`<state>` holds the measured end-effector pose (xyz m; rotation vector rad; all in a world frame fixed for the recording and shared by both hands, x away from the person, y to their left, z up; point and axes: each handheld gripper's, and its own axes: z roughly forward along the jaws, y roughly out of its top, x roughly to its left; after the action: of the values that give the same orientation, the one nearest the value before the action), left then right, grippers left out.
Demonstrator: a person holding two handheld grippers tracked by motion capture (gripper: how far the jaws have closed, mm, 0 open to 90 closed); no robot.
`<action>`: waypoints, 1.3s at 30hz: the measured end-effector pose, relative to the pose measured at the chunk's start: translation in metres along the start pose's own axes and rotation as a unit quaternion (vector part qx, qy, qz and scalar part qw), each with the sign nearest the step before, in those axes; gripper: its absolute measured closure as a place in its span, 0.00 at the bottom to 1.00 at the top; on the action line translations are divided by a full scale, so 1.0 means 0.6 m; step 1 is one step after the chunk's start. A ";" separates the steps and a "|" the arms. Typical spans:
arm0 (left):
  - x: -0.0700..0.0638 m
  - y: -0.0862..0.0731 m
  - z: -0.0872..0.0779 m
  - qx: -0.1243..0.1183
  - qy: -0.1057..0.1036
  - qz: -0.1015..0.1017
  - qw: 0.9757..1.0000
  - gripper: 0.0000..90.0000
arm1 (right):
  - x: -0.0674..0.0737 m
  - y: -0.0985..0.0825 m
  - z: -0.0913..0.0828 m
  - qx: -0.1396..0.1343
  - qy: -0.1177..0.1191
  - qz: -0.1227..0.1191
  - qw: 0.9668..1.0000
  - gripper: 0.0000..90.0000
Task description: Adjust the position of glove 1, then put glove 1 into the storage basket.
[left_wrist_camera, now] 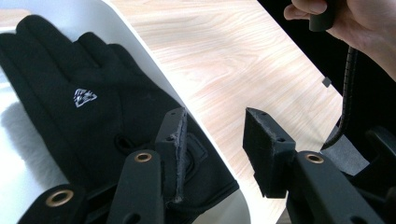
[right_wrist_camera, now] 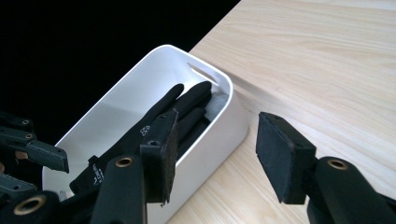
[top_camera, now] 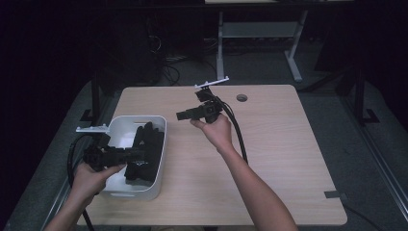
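left tool (top_camera: 137, 155): held in the person's left hand (top_camera: 89, 178) at the near left of the table, its black jaws reaching over the white bin; in the left gripper view the jaws stood apart with nothing pressed between the pads.
left tool and glove: in the left gripper view one jaw stood over the cuff end of the black glove, the other over the bin's rim and the bare wood; whether that jaw touched the glove cannot be told.
right tool (top_camera: 182, 115): held in the person's right hand (top_camera: 215, 131) above the middle of the table, well apart from the bin, jaws pointing toward the left side of the high view; in the right gripper view the jaws stood apart and empty.
black glove (left_wrist_camera: 88, 112): lay inside the bin with its fingers spread toward the far end (a small white logo showed on its back); more dark fabric lay beneath it.
white bin (top_camera: 161, 144): stood on the near left part of the table, a slot handle in its far wall.
table (top_camera: 279, 159): light wood top, a round cable hole near its far edge.
cables: one trailed from each tool toward the person.
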<state>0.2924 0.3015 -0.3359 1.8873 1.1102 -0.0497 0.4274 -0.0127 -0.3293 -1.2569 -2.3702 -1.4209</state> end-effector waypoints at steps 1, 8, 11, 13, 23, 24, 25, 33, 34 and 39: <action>-0.002 0.002 0.001 -0.001 -0.001 -0.002 1.000 0.65 | -0.002 -0.001 -0.005 -0.002 -0.003 0.000 1.000 0.54; -0.017 0.013 0.014 0.003 -0.007 0.011 1.000 0.64 | -0.018 -0.011 -0.036 -0.013 -0.016 0.006 1.000 0.52; -0.023 0.018 0.021 0.004 -0.011 0.017 1.000 0.63 | -0.027 -0.017 -0.049 -0.019 -0.020 0.011 1.000 0.51; -0.026 0.020 0.025 0.005 -0.014 0.018 1.000 0.63 | -0.033 -0.020 -0.054 -0.017 -0.024 0.015 0.999 0.51; -0.040 0.029 0.038 0.009 -0.026 0.028 0.999 0.61 | -0.056 -0.036 -0.076 -0.023 -0.033 0.027 0.999 0.51; -0.042 0.031 0.039 0.010 -0.026 0.031 0.999 0.61 | -0.058 -0.038 -0.079 -0.024 -0.033 0.029 0.999 0.51; -0.044 0.032 0.040 0.010 -0.027 0.033 0.999 0.61 | -0.060 -0.040 -0.082 -0.021 -0.035 0.031 0.999 0.51; -0.053 0.038 0.052 0.014 -0.033 0.038 0.999 0.60 | -0.073 -0.048 -0.103 -0.028 -0.045 0.037 0.998 0.51; -0.054 0.039 0.053 0.014 -0.033 0.040 0.999 0.60 | -0.075 -0.050 -0.105 -0.031 -0.045 0.038 0.998 0.51; -0.059 0.044 0.057 0.017 -0.037 0.046 0.998 0.59 | -0.085 -0.058 -0.111 -0.031 -0.050 0.045 0.997 0.51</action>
<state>0.3030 0.2487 -0.3221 1.9484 0.9776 -0.0856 0.4162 -0.1026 -0.3400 -1.4633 -2.3135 -1.4492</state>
